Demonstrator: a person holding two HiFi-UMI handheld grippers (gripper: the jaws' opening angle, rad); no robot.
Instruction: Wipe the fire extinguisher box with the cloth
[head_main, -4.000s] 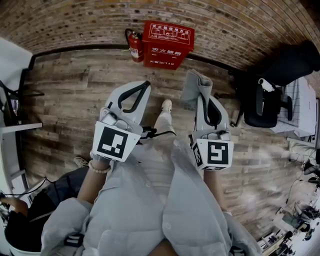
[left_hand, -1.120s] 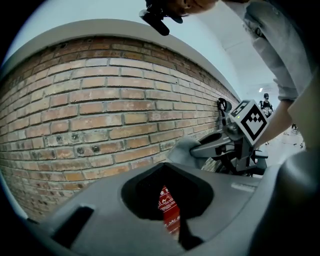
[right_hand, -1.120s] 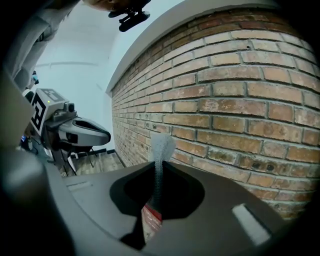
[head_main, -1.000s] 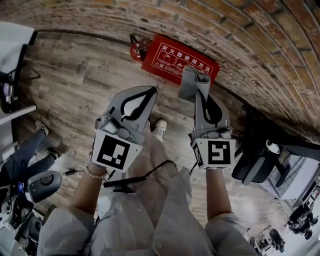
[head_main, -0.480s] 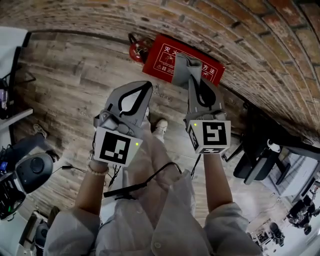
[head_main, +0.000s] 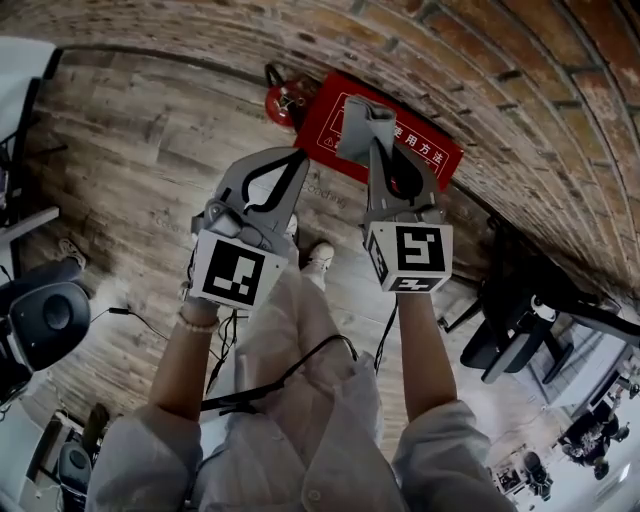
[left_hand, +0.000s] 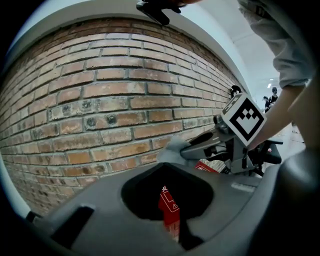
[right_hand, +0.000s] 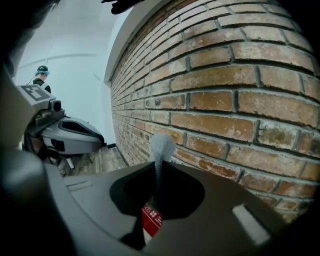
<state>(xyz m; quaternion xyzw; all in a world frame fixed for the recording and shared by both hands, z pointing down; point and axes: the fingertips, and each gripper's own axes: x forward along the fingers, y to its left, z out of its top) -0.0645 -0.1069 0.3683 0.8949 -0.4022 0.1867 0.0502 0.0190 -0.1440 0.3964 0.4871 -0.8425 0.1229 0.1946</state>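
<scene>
Left gripper, closed, faces a brick wall.

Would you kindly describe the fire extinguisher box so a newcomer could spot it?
Follow the brick wall down to the wooden floor. At its foot stands the box, beside a red extinguisher. Only the box is a flat red case with white lettering, and the right gripper holds a grey cloth before it.

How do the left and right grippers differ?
The right gripper has jaws shut on the grey cloth; the left gripper has jaws together on nothing. In the head view the right gripper lies over the red fire extinguisher box, the left gripper beside it over the floor. Both point at the brick wall.
</scene>
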